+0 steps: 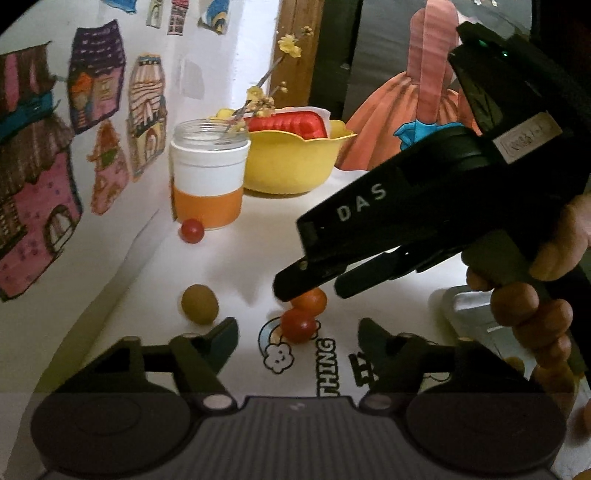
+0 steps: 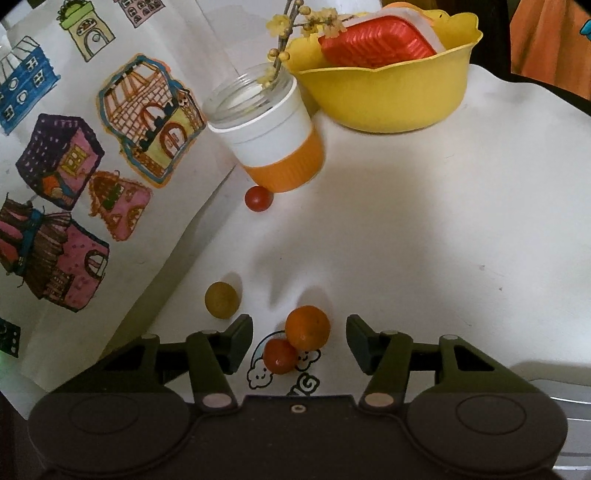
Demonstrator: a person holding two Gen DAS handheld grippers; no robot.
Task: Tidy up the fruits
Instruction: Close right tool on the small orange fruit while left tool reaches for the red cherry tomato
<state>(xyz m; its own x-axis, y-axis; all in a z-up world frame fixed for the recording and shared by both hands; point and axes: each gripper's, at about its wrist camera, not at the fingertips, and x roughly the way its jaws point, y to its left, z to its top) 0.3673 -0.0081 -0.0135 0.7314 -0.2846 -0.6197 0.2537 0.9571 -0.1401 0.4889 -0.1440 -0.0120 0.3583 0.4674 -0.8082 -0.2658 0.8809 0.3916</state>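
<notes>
On the white tablecloth point(image 2: 424, 240), the right gripper point(image 2: 299, 341) angles down with its two fingers spread wide, released and holding nothing. In the left wrist view its black body, lettered DAS, slants in from 2 o'clock, a person's hand point(image 1: 546, 280) wrapped around its handle at 3 o'clock, and its tips point(image 1: 291, 291) hang just over the fruit. The left gripper point(image 1: 297, 334) sits low over the cloth, its fingers likewise parted and empty.

Between the right gripper's open fingers lie two small round fruits touching each other: an orange tomato point(image 2: 307, 327), smooth and bright, and a red cherry tomato point(image 2: 280, 356) just at its 7 o'clock, resting on a printed rainbow-and-cloud cartoon point(image 2: 264, 373). Neither finger touches them. A dull yellow-green round fruit point(image 2: 221, 300) lies apart at 10 o'clock from the pair, near the left fingertip. A second red cherry tomato point(image 2: 259, 198) sits farther off toward 12 o'clock, just beside the base of a glass cup with a white and orange sleeve point(image 2: 275, 136) that holds a sprig of yellow flowers point(image 2: 295, 22). At 1 o'clock from the cup stands a yellow scalloped bowl point(image 2: 388, 96) containing a red ribbed tray point(image 2: 376, 44). Coloured drawings of houses point(image 2: 66, 162) cover the wall at 9 o'clock.
</notes>
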